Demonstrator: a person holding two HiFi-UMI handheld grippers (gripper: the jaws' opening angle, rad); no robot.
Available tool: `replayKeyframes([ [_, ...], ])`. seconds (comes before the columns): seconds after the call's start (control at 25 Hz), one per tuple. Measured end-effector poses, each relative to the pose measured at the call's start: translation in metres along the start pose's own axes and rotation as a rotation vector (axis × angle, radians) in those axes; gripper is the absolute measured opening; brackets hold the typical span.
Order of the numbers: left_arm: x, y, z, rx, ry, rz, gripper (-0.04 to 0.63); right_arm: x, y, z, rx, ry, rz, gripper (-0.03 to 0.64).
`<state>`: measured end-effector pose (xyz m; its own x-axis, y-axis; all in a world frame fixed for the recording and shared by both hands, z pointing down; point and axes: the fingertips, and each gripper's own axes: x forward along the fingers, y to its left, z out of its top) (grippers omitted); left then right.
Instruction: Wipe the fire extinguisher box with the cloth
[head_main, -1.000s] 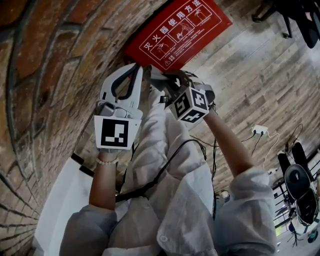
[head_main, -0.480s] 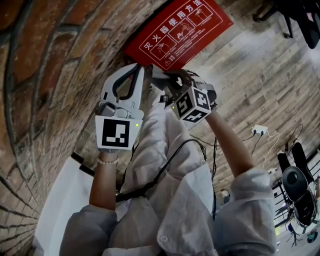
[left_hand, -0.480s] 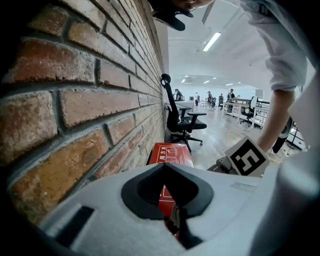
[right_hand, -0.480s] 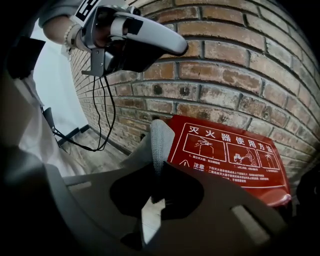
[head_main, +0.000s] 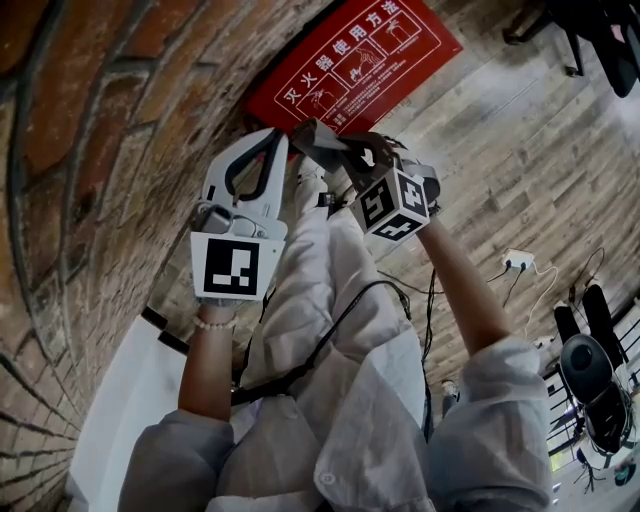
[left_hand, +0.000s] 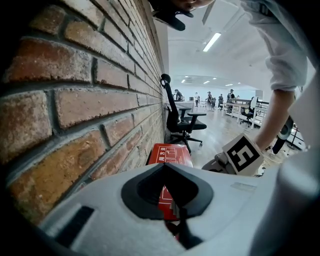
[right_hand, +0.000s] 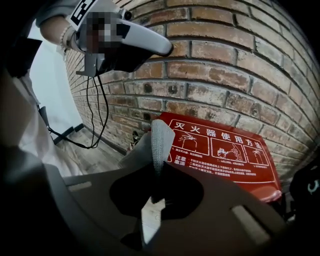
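Now the cloth (right_hand: 159, 142), clamped in the fingers of the right gripper (right_hand: 157, 170), is brought nearer the box (right_hand: 220, 150) by the wall (right_hand: 225, 75) (no contact yet), so wiping is judged imminent; the left gripper (left_hand: 165, 167) is held clenched, empty.

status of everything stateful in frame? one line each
Left hand-held gripper: shut, empty.
Right hand-held gripper: shut on the cloth.
Cloth: pinched in the jaws, folded, in front of the box; contact unclear.
Fire extinguisher box: closed, against the brick wall.
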<state>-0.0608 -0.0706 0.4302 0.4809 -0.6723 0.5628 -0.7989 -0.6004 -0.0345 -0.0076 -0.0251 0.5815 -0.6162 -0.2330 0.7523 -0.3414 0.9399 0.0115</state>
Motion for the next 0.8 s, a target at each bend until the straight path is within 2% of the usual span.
replayKeyframes([
  [0.8, 0.007, -0.005, 0.003, 0.010, 0.003, -0.014, -0.002, -0.025, -0.093, -0.031, 0.039, 0.043, -0.211, 0.020],
])
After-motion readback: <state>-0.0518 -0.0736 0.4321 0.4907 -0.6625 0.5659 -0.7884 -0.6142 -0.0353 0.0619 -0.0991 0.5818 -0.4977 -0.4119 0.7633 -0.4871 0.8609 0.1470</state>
